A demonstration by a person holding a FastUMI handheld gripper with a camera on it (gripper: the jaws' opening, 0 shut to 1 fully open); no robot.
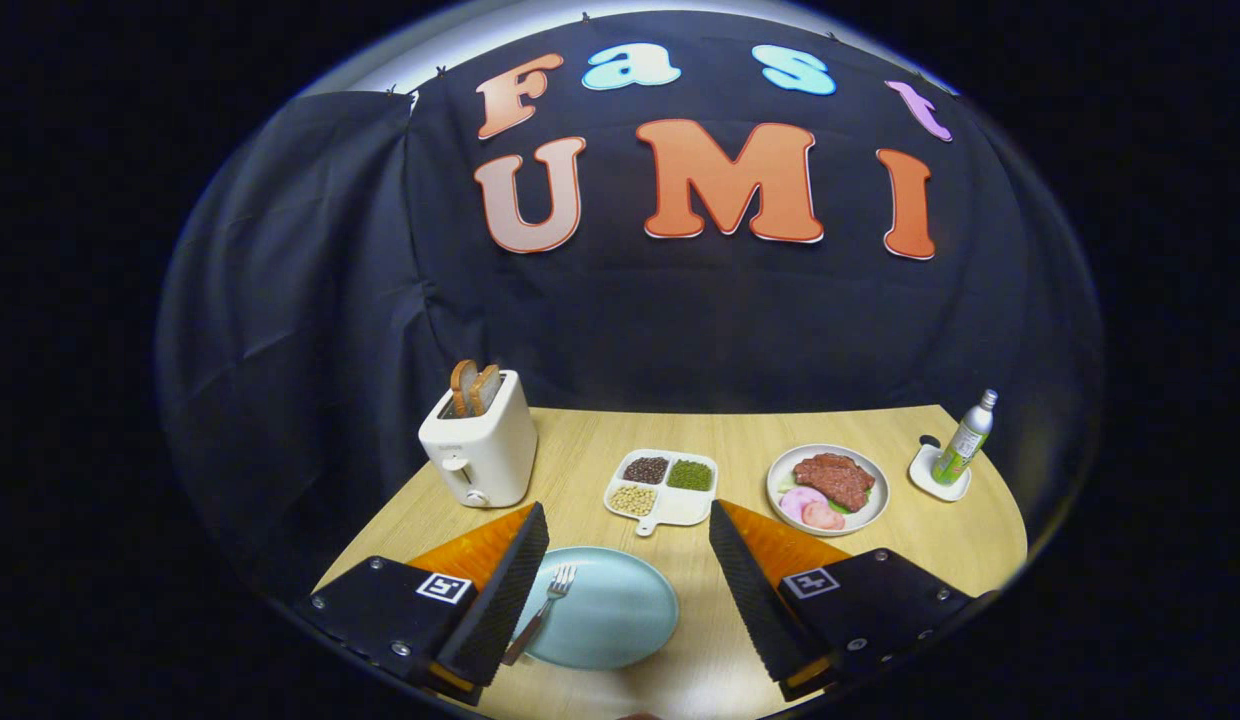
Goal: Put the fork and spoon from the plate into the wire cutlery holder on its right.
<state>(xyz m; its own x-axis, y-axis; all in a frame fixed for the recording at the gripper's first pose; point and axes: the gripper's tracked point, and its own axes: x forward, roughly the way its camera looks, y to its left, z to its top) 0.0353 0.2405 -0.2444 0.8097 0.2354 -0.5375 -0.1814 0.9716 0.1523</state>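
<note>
Gripper (620, 580) hovering above near edge of desk (730, 430), tilted down toward it, jaws spread wide and holding nothing. Light blue plate (610, 610) lying between jaws, closer to left one. Fork (543, 612) resting on plate's left part, tines pointing away, handle running under left jaw's inner edge. Beyond jaws: toaster (480, 445) with bread, divided dish (665, 485) of beans, plate of meat (828, 488), bottle (965, 440) on coaster.

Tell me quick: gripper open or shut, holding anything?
Gripper: open, holding nothing; the fork lies on the plate between its fingers.
</note>
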